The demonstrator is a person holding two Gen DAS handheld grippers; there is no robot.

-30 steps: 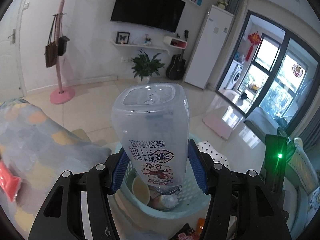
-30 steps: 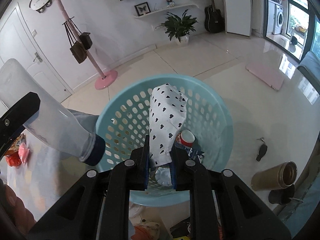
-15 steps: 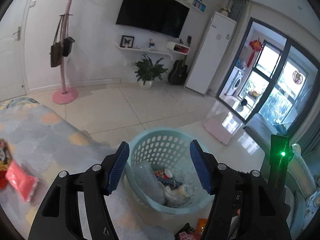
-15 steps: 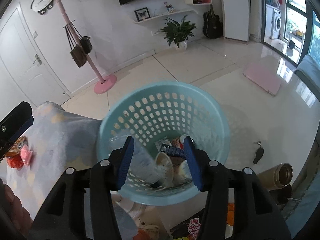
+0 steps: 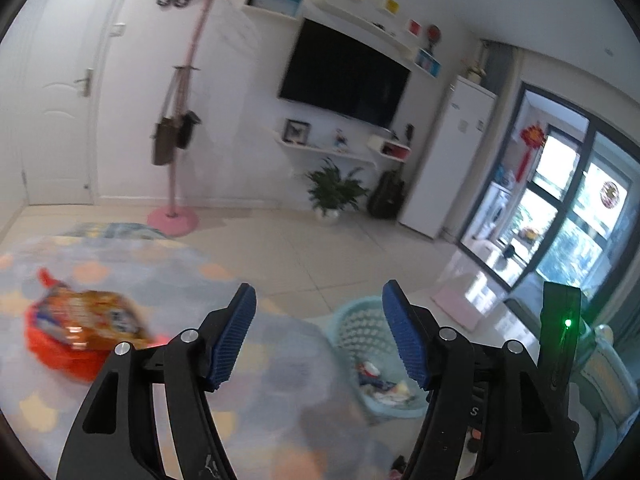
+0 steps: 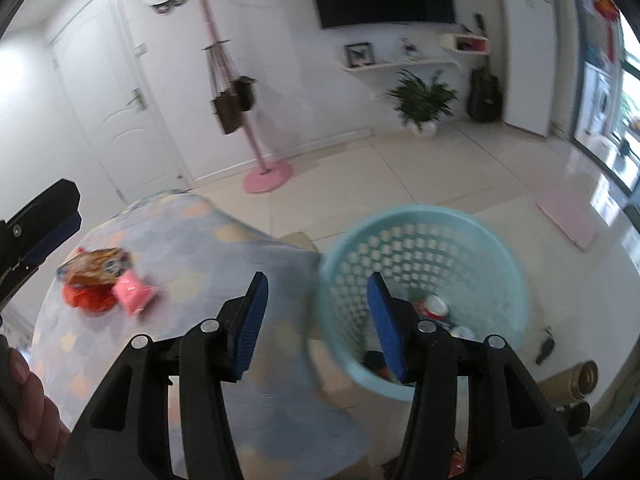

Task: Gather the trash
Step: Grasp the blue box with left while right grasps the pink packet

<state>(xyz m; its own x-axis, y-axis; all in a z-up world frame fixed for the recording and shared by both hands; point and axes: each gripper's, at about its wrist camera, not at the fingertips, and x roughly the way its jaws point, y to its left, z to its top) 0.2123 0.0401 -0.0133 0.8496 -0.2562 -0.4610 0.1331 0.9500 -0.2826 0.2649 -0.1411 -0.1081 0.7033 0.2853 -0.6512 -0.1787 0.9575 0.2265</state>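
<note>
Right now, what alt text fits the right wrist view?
The open, empty right gripper hovers between a light blue perforated basket holding trash and a patterned tablecloth where an orange snack bag and a pink packet lie. The living room behind is blurred.

My basket (image 6: 424, 240) – perforated turquoise plastic; my pads (image 5: 236, 340) – ribbed blue rubber; floor tiles (image 6: 440, 168) glossy; tablecloth (image 6: 192, 248) matt cloth.

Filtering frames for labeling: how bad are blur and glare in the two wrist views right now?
Left wrist: snack bag and tablecloth smeared; left gripper sharp; bright window at right. Right wrist: basket rim and pink packet streaked; right gripper crisp; floor glare near the window. Both show fisheye bending and dark corners.
</note>
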